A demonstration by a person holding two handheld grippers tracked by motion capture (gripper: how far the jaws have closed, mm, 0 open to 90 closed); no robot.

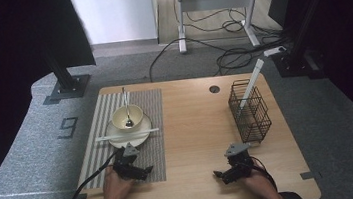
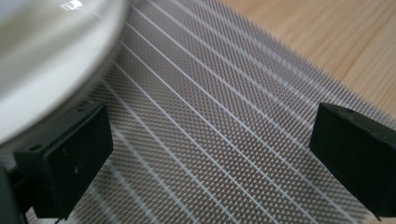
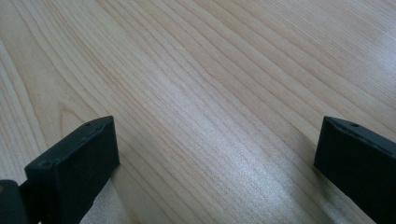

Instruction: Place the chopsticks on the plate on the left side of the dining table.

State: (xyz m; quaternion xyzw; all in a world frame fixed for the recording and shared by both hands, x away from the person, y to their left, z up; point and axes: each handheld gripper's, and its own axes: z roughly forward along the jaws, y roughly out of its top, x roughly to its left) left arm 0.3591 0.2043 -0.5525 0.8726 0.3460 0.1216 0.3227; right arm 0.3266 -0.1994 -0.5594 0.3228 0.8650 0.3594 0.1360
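A cream bowl (image 1: 127, 117) with a metal spoon (image 1: 127, 110) in it sits on a white plate (image 1: 118, 139) on a grey striped placemat (image 1: 150, 107). A pair of white chopsticks (image 1: 127, 134) lies across the plate's near side. My left gripper (image 1: 144, 173) rests on the placemat just below the plate, open and holding nothing; the plate's rim (image 2: 51, 70) fills the upper left of the left gripper view. My right gripper (image 1: 221, 175) lies low on the bare wooden table (image 3: 210, 93) near the front edge, open and holding nothing.
A black wire basket (image 1: 249, 111) stands at the table's right with a white stick (image 1: 252, 78) leaning out of it. A round cable hole (image 1: 214, 89) is near the far edge. Beyond the table are a desk frame (image 1: 214, 4) and cables on the carpet.
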